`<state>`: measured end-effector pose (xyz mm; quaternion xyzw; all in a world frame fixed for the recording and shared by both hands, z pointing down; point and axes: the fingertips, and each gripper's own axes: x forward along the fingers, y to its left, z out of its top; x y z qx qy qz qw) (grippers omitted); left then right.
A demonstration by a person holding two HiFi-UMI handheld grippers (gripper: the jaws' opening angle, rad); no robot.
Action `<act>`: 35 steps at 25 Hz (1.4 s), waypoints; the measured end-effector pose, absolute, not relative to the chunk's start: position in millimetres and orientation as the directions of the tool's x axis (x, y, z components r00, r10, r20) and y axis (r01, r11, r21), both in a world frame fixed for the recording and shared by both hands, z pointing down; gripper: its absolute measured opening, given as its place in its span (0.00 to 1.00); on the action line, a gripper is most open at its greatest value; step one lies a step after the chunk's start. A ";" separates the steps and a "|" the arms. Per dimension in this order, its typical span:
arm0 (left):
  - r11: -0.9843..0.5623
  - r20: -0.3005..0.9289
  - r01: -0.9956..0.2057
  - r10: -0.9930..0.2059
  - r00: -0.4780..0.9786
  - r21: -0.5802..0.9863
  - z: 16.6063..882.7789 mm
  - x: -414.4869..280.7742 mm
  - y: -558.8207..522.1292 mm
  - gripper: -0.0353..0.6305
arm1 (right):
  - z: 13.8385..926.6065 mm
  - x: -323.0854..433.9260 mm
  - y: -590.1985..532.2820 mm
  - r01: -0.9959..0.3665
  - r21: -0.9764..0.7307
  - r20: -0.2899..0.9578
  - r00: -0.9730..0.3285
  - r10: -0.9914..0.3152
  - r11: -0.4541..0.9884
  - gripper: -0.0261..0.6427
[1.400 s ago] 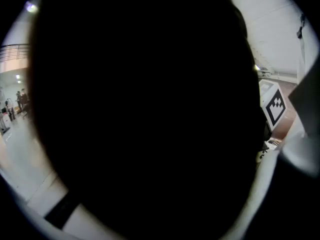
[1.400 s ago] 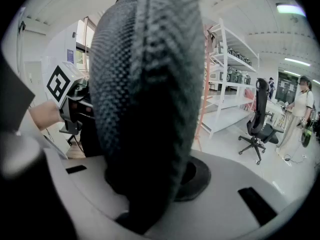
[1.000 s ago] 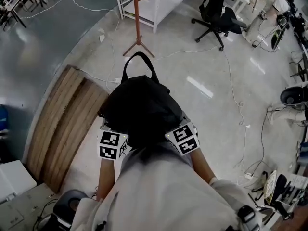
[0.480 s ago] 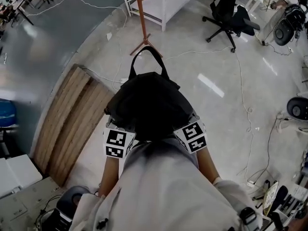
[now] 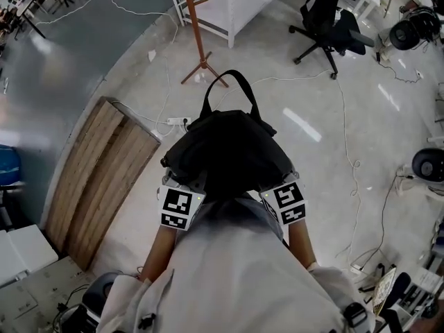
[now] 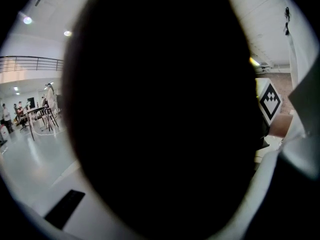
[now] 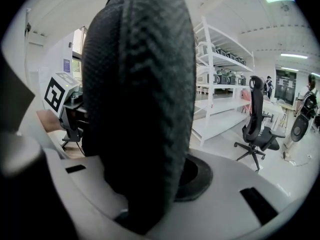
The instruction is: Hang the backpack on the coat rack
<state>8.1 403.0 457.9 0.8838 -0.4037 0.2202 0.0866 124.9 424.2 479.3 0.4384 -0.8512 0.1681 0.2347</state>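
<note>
Head view looks steeply down over the person's shoulders onto a pale, glossy floor. Toward the floor's left edge lies a wooden board, with a white power strip just off its far corner. Next comes the left gripper, its marker cube facing up, clamped on the left flank of the backpack. In the left gripper view the black fabric fills nearly everything between the jaws. The backpack is black and bulky. It hangs in the air between the two grippers, clear of the floor, with its carry handle standing up as a loop on the far side. Beyond that loop, a little to the left and apart from it, rises the coat rack (a thin orange-brown pole on splayed feet). White shelving stands just behind it. The right gripper grips the backpack's right flank. In the right gripper view a thick fold of woven black fabric is pinched between its jaws. Farther right, near the floor's far edge, stands a black office chair.
</note>
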 end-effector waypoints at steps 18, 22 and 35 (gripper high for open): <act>-0.670 0.439 -0.743 -0.663 0.606 0.012 448.3 9.1 276.3 0.19 | 462.8 126.5 301.7 -0.839 -0.034 0.560 -0.466 -0.685 0.542 0.21; -0.668 0.432 -0.744 -0.665 0.609 0.018 444.6 3.4 238.1 0.19 | 458.4 121.1 263.1 -0.836 -0.025 0.563 -0.465 -0.683 0.548 0.22; -0.646 0.445 -0.763 -0.677 0.586 0.022 439.0 -41.8 123.6 0.19 | 453.5 76.3 146.3 -0.815 -0.041 0.569 -0.495 -0.657 0.578 0.22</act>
